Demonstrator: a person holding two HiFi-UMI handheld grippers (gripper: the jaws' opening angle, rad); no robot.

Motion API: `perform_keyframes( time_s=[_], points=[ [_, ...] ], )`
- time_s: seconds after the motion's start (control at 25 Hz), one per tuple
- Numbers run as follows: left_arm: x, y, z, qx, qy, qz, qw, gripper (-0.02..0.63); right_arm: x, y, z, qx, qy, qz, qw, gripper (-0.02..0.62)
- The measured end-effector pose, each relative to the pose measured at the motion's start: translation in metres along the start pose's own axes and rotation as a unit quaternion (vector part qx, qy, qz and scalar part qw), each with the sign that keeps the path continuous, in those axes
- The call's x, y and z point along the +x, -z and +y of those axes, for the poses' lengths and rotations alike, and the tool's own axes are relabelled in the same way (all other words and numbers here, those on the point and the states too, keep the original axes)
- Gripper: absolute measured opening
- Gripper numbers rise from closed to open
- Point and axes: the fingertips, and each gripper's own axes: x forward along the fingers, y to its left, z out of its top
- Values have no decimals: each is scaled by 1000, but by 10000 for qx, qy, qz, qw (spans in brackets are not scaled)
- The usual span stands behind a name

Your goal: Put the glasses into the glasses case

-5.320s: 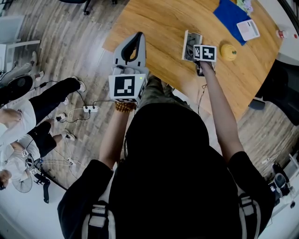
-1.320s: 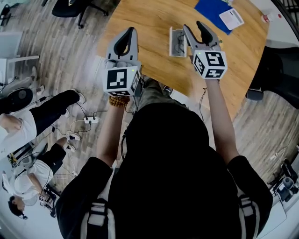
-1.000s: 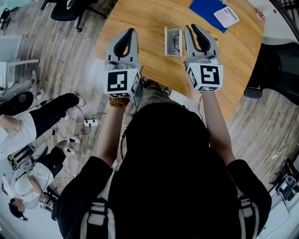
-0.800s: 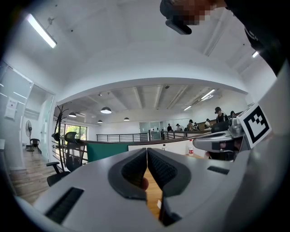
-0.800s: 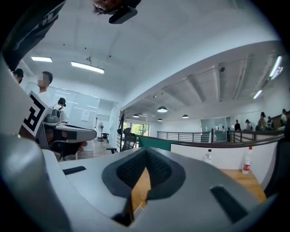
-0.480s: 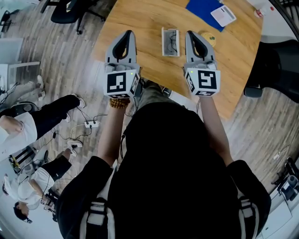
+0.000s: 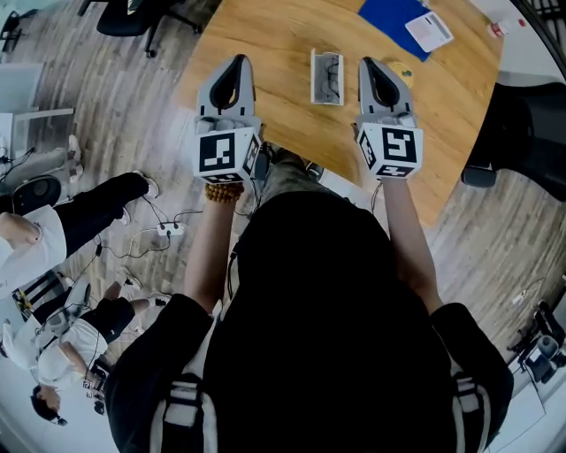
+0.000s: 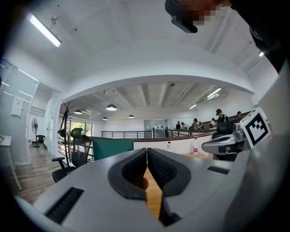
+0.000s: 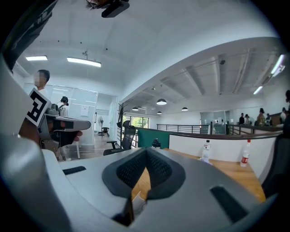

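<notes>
The open white glasses case (image 7: 327, 78) lies on the round wooden table (image 7: 283, 35), with dark-framed glasses (image 7: 332, 80) inside it. My left gripper (image 7: 237, 60) hovers over the table's near edge, left of the case, and is shut with nothing in it. In the left gripper view its jaws (image 8: 147, 148) meet at the tips. My right gripper (image 7: 369, 62) hangs just right of the case, apart from it, and is also shut and empty. The right gripper view shows its jaws (image 9: 146, 150) closed, pointing level across the table.
A blue cloth (image 7: 395, 16) with a white card (image 7: 429, 31) lies at the table's far right. A yellow fruit (image 7: 405, 76) peeks out beside the right gripper. Two bottles (image 9: 206, 152) stand far off on the table. Office chair (image 7: 133, 13), power strip (image 7: 166, 230) and seated people (image 7: 53, 221) are at left.
The right gripper has left the case, drawn back to its right and lower, and its jaws have closed empty. The left gripper has stayed where it was.
</notes>
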Motion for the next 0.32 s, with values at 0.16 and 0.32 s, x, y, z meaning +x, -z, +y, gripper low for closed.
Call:
perform_keyframes(
  time_s=[0.16, 0.32],
  points=[
    [-1, 2, 5, -23, -40, 29, 10000, 23, 4, 7, -2, 28, 12, 96, 9999, 5],
    [0, 5, 11, -49, -77, 46, 9999, 23, 9, 14, -6, 96, 31, 184, 9998, 5]
  ],
)
